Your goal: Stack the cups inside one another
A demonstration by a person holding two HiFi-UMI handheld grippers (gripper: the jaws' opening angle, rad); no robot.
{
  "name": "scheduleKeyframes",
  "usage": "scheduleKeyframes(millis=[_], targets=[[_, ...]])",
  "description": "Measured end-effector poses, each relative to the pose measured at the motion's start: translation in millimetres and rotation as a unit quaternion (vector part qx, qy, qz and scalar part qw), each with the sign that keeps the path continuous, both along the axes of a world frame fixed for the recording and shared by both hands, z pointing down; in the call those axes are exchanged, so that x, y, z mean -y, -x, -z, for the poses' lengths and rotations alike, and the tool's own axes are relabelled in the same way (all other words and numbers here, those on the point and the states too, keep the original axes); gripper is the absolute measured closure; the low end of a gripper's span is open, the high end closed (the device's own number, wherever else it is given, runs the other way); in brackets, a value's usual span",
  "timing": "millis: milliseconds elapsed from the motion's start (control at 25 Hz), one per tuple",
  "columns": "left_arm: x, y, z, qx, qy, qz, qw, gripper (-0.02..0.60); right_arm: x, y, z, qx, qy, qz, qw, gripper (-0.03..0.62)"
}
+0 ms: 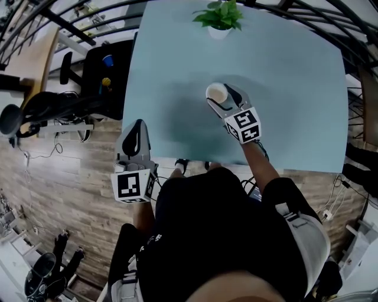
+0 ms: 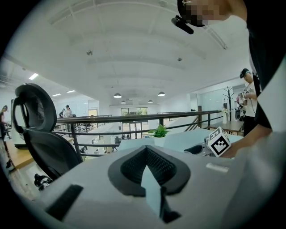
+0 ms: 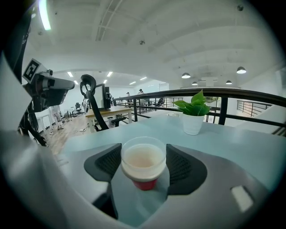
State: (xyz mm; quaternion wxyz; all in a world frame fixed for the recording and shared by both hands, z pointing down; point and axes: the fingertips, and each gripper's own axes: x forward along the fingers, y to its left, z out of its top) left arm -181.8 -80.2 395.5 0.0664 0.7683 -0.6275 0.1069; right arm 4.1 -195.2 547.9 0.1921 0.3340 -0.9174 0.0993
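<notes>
My right gripper (image 1: 221,97) is closed on the small cup with a pale inside, a white rim band and a red base (image 3: 144,161); its dark ribbed pads (image 3: 106,163) press on the cup's two sides just under the rim, and the cup stands upright between them over the middle of the pale blue table (image 1: 295,88), well short of the green potted plant in its white pot (image 1: 220,17) at the far edge; whether the base touches the tabletop I cannot tell. My left gripper (image 1: 136,131) hangs beside the table's left edge with its jaws together and nothing in them. I see no second cup on the table, so I judge this one is being placed as the base of the stack; I should keep it level, bring it down until the base sits flat, then open evenly so neither pad drags it over.
</notes>
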Motion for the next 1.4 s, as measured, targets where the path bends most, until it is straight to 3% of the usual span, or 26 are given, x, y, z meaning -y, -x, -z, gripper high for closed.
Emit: scheduleKeyframes(millis=[280, 640, 800, 960, 1280, 1400], targets=[[-1, -2, 0, -0.001, -0.003, -0.004, 1.0, 0.592, -1, 1, -1, 0.001, 0.0, -0.001, 1.0, 0.277], [0, -2, 3, -0.002, -0.007, -0.012, 0.9999, 0.592, 0, -2, 37, 0.046, -0.027, -0.021, 0.998, 0.262], [4, -4, 7, -0.004, -0.014, -0.022, 0.9997, 0.592, -4, -7, 61, 0.082, -0.044, -0.039, 0.995, 0.328], [5, -7, 3, -0.009, -0.004, -0.033, 0.9994, 0.592, -10, -15, 83, 0.114, -0.055, -0.057, 0.99, 0.459], [19, -26, 17, -0.018, -0.031, -0.07, 0.9969, 0.592, -26, -31, 128, 0.183, -0.073, -0.085, 0.977, 0.585], [24, -32, 16, -0.024, -0.031, -0.084, 0.9957, 0.592, -34, -37, 138, 0.204, -0.07, -0.097, 0.972, 0.586]])
